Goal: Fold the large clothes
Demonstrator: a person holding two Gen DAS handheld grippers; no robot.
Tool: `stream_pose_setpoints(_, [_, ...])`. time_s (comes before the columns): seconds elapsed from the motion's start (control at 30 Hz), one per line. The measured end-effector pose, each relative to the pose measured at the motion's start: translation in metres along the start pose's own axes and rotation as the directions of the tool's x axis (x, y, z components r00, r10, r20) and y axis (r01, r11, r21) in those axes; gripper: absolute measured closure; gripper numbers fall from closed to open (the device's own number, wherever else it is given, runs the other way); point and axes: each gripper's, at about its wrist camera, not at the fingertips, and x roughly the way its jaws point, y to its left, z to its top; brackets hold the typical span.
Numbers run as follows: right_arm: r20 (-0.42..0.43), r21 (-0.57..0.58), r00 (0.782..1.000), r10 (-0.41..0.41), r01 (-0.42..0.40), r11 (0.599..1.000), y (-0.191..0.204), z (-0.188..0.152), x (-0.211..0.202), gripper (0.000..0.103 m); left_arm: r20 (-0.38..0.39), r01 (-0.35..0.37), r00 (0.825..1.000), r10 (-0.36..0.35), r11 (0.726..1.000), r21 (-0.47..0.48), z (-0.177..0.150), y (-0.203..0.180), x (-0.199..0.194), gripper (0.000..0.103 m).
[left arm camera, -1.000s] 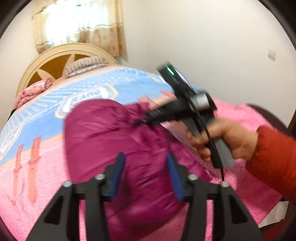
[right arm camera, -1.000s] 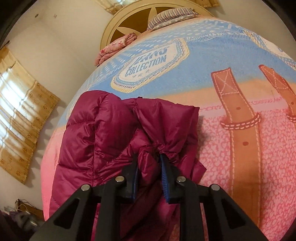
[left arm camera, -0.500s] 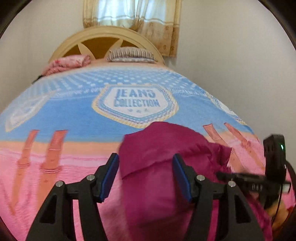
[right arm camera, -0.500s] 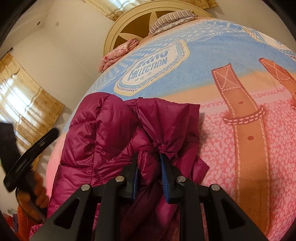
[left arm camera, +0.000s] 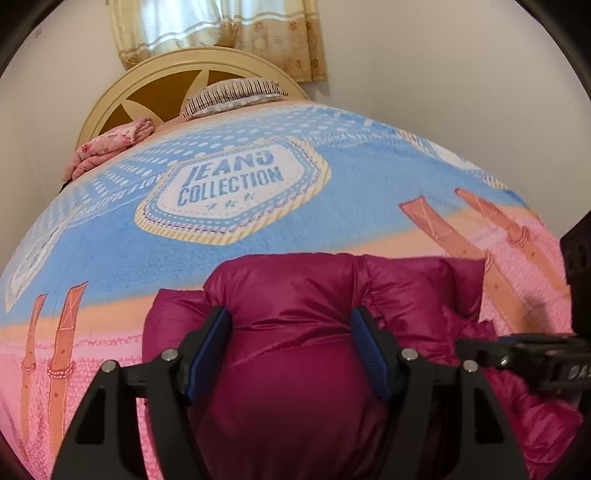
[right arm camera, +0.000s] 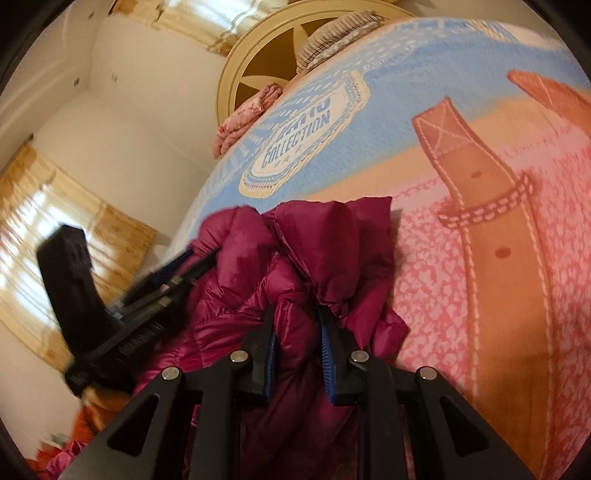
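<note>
A magenta puffy jacket [left arm camera: 295, 295] lies bunched on the bed near its front edge. My left gripper [left arm camera: 290, 339] hovers over the jacket's rounded left bulk. Its jaws are opening, with the padding bulging up between the blue pads and not pinched. In the right wrist view my right gripper [right arm camera: 297, 328] is shut on a gathered fold of the jacket [right arm camera: 240, 266], close to a cuff-like bunch. The left gripper [right arm camera: 199, 256] shows there blurred, at the jacket's left side. The right tool's black body [left arm camera: 524, 354] enters the left wrist view from the right edge.
The bed carries a blue and pink blanket [left arm camera: 332, 177] with a "JEANS COLLECTION" patch. At its far end stand a cream headboard [left arm camera: 166, 85], a striped pillow [left arm camera: 236, 92] and a folded pink cloth [left arm camera: 110, 144]. A curtained window [left arm camera: 221, 29] is behind; a white wall runs along the right.
My left gripper has swung across and come down over the jacket's bulk, and its jaws have widened. The right gripper has kept its hold on the fold and tilted a little.
</note>
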Motion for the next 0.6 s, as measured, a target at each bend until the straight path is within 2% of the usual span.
stream_pose_setpoints(0.13, [0.016, -0.014, 0.999, -0.041, 0.041, 0.999, 0.006, -0.005, -0.019, 0.081, -0.01, -0.022, 1.0, 0.022, 0.999, 0.044, -0.003, -0.007, 0.003, 0.033])
stream_pose_setpoints(0.2, [0.031, -0.014, 0.994, -0.102, 0.102, 0.995, 0.012, -0.011, -0.038, 0.067, -0.008, -0.045, 0.999, 0.046, 0.997, 0.069, -0.005, -0.012, 0.004, 0.033])
stream_pose_setpoints(0.27, [0.067, -0.03, 0.985, -0.159, 0.162, 0.986, 0.023, -0.02, -0.065, 0.063, -0.011, -0.061, 0.998, 0.062, 0.995, 0.082, -0.004, -0.014, 0.005, 0.033])
stream_pose_setpoints(0.4, [0.099, -0.136, 0.994, -0.048, 0.061, 0.989, 0.065, -0.049, -0.109, 0.063, -0.021, -0.077, 0.997, 0.08, 0.992, 0.096, -0.005, -0.017, 0.008, 0.033])
stream_pose_setpoints(0.47, [0.083, -0.185, 0.994, -0.066, 0.08, 0.979, 0.08, -0.067, -0.111, 0.063, -0.019, -0.091, 0.995, 0.093, 0.99, 0.107, -0.005, -0.019, 0.007, 0.033])
stream_pose_setpoints(0.5, [0.043, -0.181, 0.996, -0.08, 0.086, 0.98, 0.083, -0.077, -0.104, 0.063, -0.018, -0.096, 0.995, 0.099, 0.989, 0.112, -0.005, -0.02, 0.007, 0.033])
stream_pose_setpoints(0.53, [0.016, -0.168, 0.996, -0.087, 0.088, 0.982, 0.081, -0.085, -0.098, 0.063, -0.019, -0.102, 0.994, 0.105, 0.987, 0.12, -0.005, -0.021, 0.006, 0.033])
stream_pose_setpoints(0.6, [-0.031, -0.112, 0.996, -0.082, 0.078, 0.991, 0.068, -0.103, -0.084, 0.07, -0.02, -0.106, 0.994, 0.109, 0.986, 0.13, -0.005, -0.023, 0.007, 0.033])
